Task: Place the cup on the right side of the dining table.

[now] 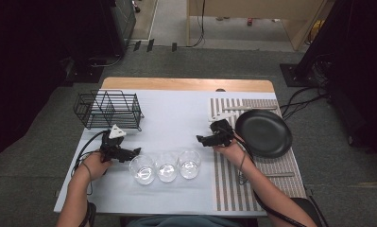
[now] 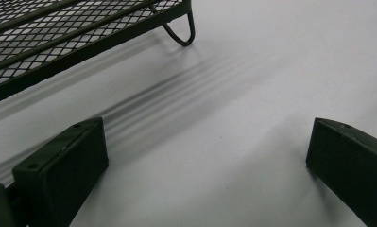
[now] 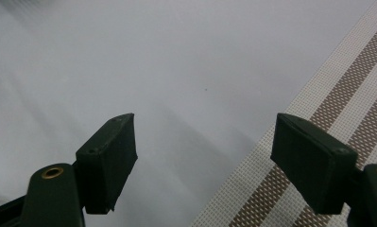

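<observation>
Risk: tipping left glass (image 1: 142, 169), first of three touching in a row at counter (image 1: 176, 113) front, with left gripper (image 1: 137, 152) just beside, jaws open, empty. Right gripper (image 1: 199, 139) jaws apart, empty, near black plate (image 1: 264, 133).

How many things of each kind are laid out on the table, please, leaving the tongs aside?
Clear glasses: 3
Black wire rack: 1
Black plate: 1
Striped placemat: 1
Total: 6
</observation>
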The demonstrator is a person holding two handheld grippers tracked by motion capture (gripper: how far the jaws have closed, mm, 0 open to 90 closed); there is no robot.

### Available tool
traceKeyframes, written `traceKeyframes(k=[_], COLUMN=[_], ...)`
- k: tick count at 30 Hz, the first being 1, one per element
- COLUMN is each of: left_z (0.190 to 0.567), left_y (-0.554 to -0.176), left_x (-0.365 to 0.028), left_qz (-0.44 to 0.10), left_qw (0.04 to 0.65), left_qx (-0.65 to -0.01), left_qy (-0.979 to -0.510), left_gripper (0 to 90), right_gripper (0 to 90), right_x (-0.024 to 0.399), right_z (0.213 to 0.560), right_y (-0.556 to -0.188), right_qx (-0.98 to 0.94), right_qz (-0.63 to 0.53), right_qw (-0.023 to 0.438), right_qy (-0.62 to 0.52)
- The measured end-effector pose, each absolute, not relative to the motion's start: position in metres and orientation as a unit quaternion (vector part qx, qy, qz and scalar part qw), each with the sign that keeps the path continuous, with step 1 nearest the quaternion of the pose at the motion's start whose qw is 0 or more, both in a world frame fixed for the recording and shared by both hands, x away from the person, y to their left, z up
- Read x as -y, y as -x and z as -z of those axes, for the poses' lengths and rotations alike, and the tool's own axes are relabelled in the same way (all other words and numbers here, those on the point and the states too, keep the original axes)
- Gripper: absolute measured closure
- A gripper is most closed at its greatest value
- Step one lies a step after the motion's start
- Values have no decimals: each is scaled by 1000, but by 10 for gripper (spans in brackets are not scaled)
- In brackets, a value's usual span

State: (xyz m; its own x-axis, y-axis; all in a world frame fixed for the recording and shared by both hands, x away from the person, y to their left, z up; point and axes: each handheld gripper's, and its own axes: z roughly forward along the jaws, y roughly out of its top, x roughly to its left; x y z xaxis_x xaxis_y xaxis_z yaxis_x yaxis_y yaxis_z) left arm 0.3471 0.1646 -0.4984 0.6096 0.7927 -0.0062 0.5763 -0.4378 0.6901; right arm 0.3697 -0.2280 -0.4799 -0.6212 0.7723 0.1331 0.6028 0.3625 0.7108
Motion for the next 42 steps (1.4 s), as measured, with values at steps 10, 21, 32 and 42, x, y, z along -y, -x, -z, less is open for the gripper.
traceKeyframes(k=[10,21,32,42], left_z=[499,499,499,499], left_y=[-347,-347,-347,-347], left_x=[-165,-165,-165,-165], left_qz=[-162,-162,-162,-162], left_qw=[336,336,336,336], left_qx=[-411,-411,-411,-411], left_qy=[-832,-832,-832,-832], left_gripper=[0,0,0,0], right_gripper=[231,233,235,235], right_x=[226,224,225,224], right_z=[475,471,467,464], right_y=[-366,-364,-362,-359], right_qx=[-817,-818,-816,-817], right_qz=[-383,-388,-392,-395], right_qw=[107,104,101,101], right_qy=[-418,-411,-412,-408])
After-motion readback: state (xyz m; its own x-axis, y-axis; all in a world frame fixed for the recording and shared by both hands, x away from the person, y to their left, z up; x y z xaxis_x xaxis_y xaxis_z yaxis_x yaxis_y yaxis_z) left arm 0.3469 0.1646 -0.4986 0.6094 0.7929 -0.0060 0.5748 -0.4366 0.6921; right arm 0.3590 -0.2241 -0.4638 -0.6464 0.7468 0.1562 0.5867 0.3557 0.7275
